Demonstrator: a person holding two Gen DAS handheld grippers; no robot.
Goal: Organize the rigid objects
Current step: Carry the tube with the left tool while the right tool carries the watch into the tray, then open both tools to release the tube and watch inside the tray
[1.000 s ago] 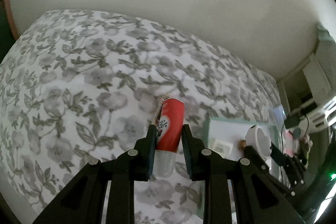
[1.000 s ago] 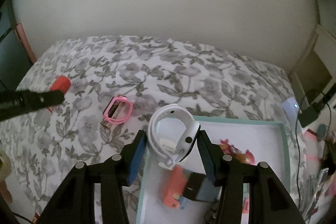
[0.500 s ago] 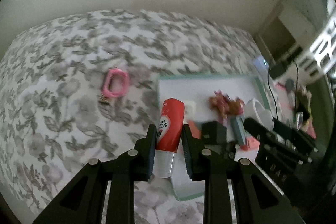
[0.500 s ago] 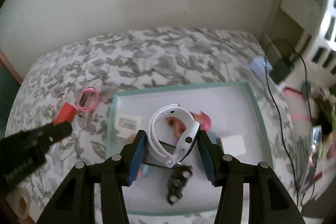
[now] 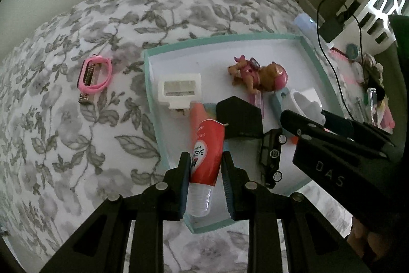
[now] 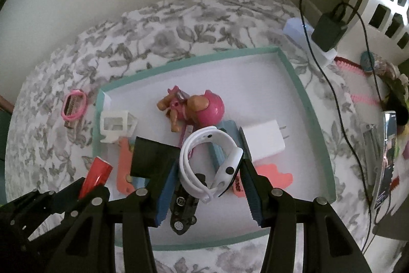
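Tube (image 5: pixel 206 154) print is too blurred to read, its clear cap partly behind the left pad. The black car (image 6: pixel 184 206) sits half hidden under the watch (image 6: pixel 212 165) and right fingers. Coral card (image 6: pixel 268 177): lettering too small to read. Right-edge clutter (image 5: pixel 370 83) beside the tray (image 5: pixel 222 39) smears out, items indistinguishable. Phone (image 6: pixel 386 157) screen unreadable.

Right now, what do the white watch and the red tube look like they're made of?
White watch: the band looks like matte silicone or rubber, curling in soft loops with peg holes; its dark face looks glossy, maybe glass.
Red tube: likely soft glossy plastic, with a sheen, printed label and clear cap.
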